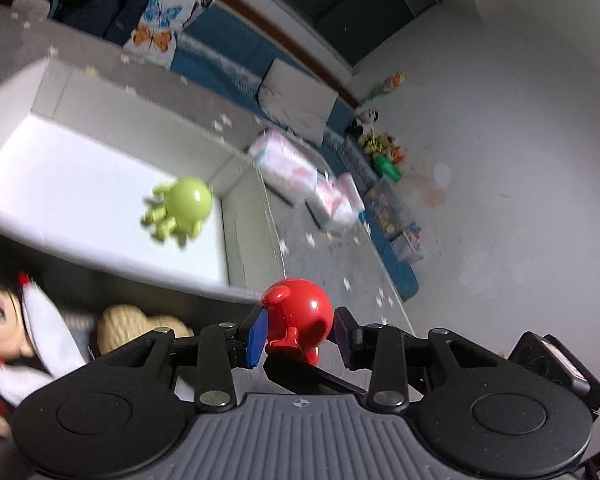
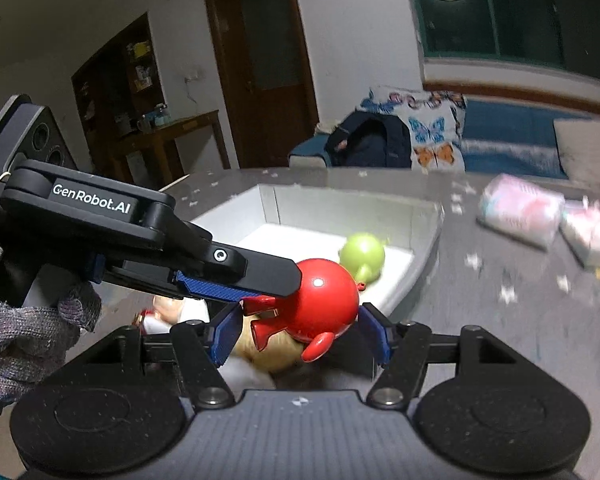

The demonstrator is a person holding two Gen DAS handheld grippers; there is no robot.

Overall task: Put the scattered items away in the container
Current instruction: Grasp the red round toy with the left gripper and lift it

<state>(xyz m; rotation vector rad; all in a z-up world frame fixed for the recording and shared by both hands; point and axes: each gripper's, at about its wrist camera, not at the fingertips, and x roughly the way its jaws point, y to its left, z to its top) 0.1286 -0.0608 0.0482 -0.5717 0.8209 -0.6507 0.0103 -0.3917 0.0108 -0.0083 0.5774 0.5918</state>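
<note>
A red round-headed toy figure (image 1: pixel 300 318) sits between the blue pads of my left gripper (image 1: pixel 300 332), which is shut on it; the same toy (image 2: pixel 320 300) shows in the right wrist view, held by the left gripper's finger (image 2: pixel 236 270) coming in from the left. My right gripper (image 2: pixel 300 332) is open, its pads on either side of the red toy and apart from it. A green toy of the same shape (image 1: pixel 180 208) lies inside the white box (image 1: pixel 236 224), also seen in the right wrist view (image 2: pixel 362 256).
A doll with black hair (image 1: pixel 4 320) and a tan heart-shaped item (image 1: pixel 132 328) lie on the grey star-patterned table by the box. Two pink-white packets (image 2: pixel 520 208) lie at the right. A sofa with a butterfly cushion (image 2: pixel 428 132) stands behind.
</note>
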